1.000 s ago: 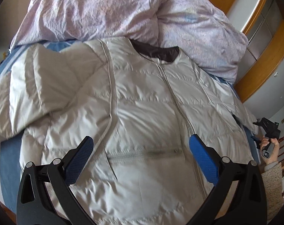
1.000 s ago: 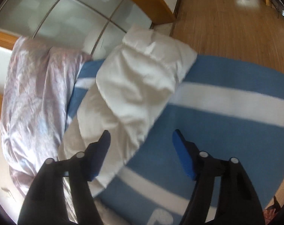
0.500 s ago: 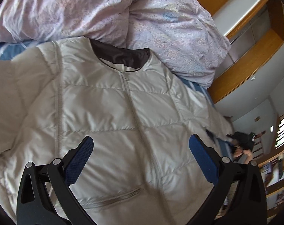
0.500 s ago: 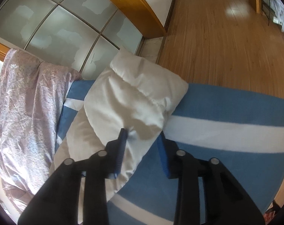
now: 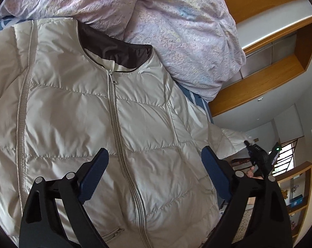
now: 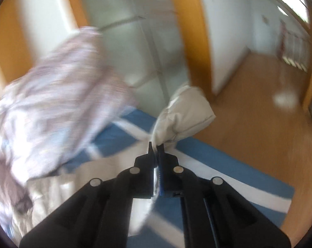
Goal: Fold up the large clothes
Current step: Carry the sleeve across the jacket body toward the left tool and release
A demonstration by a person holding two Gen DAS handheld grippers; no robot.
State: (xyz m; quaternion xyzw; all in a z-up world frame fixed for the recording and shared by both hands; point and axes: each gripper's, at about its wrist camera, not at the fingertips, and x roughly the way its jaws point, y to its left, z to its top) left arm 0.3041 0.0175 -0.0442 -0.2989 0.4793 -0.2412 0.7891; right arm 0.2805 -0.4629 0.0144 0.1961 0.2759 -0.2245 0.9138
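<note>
Two grippers: one wide, one clamped.
Left gripper (image 5: 155, 164): spread wide, lower centre, above cream quilted zip-up jacket (image 5: 94, 113) lying flat.
Right gripper (image 6: 155, 147): pinching jacket's sleeve cuff (image 6: 183, 115), mid-frame, over blue-and-white striped bedcover (image 6: 218, 165).

The left wrist view looks steeply down from close above the jacket (image 5: 123, 124) on the bed (image 5: 199, 101), facing the duvet (image 5: 176, 31) at 12 o'clock. The right wrist view, blurred, faces low across the bed (image 6: 218, 165) toward the wardrobe (image 6: 135, 41). The 2 views share jacket sleeve (image 6: 182, 115), duvet and bed.
</note>
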